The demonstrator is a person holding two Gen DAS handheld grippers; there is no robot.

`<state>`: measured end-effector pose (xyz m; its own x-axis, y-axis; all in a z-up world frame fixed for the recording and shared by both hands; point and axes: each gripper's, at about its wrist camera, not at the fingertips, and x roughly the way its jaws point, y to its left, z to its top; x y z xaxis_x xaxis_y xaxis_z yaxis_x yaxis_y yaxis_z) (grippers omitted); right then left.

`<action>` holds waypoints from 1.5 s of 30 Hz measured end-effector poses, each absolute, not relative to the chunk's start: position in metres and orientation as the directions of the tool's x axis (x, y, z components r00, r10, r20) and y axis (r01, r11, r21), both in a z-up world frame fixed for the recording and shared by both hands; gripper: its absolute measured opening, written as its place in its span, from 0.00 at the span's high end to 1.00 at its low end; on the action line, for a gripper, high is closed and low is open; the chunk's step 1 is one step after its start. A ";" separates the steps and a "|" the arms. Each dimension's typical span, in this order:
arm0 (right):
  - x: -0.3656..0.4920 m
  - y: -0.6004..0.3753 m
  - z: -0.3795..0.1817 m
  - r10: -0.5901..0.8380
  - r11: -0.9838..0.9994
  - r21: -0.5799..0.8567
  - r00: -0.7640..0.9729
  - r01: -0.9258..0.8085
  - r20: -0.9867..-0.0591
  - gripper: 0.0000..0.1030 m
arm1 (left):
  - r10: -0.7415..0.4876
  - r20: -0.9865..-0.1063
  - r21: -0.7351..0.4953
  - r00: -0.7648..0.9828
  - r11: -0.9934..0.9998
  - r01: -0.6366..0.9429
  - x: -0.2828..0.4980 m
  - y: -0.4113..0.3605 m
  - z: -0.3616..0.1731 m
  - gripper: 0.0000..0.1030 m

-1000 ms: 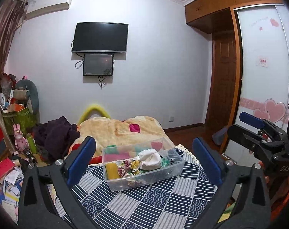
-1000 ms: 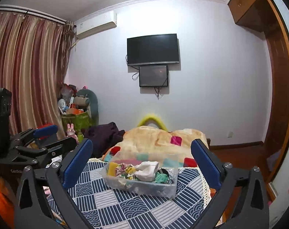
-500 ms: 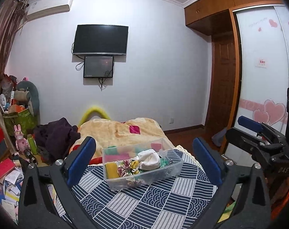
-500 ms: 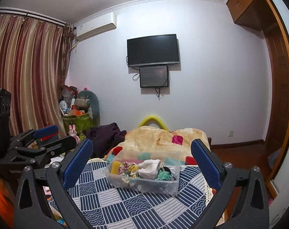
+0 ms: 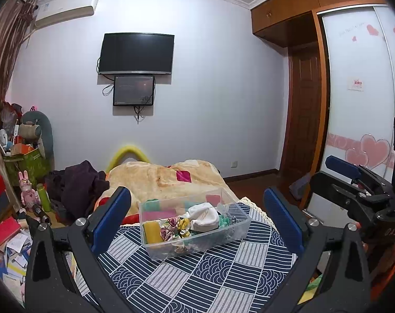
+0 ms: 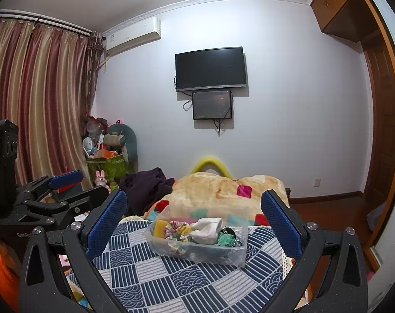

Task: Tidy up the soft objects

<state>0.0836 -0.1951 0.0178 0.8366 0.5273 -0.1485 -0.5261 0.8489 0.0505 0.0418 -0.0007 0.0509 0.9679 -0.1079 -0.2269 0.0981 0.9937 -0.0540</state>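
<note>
A clear plastic box (image 5: pixel 155 247) sits on a blue and white patterned cloth (image 5: pixel 197 281). It holds soft items: a white sock (image 5: pixel 204 216), a yellow roll (image 5: pixel 152 232), floral scrunchies (image 5: pixel 175 225) and green fabric. The box (image 6: pixel 210 254) with the white sock (image 6: pixel 206 228) also shows in the right wrist view. My left gripper (image 5: pixel 196 217) is open and empty, held back from the box. My right gripper (image 6: pixel 193 220) is open and empty, also short of the box. Each gripper shows at the edge of the other's view.
A bed with a yellow blanket (image 5: pixel 158 177) lies behind the table. Dark clothes (image 5: pixel 77 185) are heaped at its left. Toys, a green bag (image 6: pixel 107 165) and scattered books crowd the left floor. A wardrobe (image 5: pixel 359 104) and door stand at the right.
Both views have risen and tilted slightly, so the box sits a little lower and farther in the frames. Both grippers stay open and empty.
</note>
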 end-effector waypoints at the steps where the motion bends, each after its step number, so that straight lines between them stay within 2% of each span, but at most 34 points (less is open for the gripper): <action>1: 0.083 -0.196 0.018 0.527 0.849 0.050 0.837 -0.526 -0.148 0.00 | -0.108 -0.227 -0.055 0.968 0.994 0.098 0.041 -0.001 0.051 0.00; 45: 0.084 -0.196 0.019 0.517 0.855 0.053 0.841 -0.516 -0.160 0.00 | -0.146 -0.225 -0.072 0.963 0.989 0.133 0.038 0.000 0.053 0.00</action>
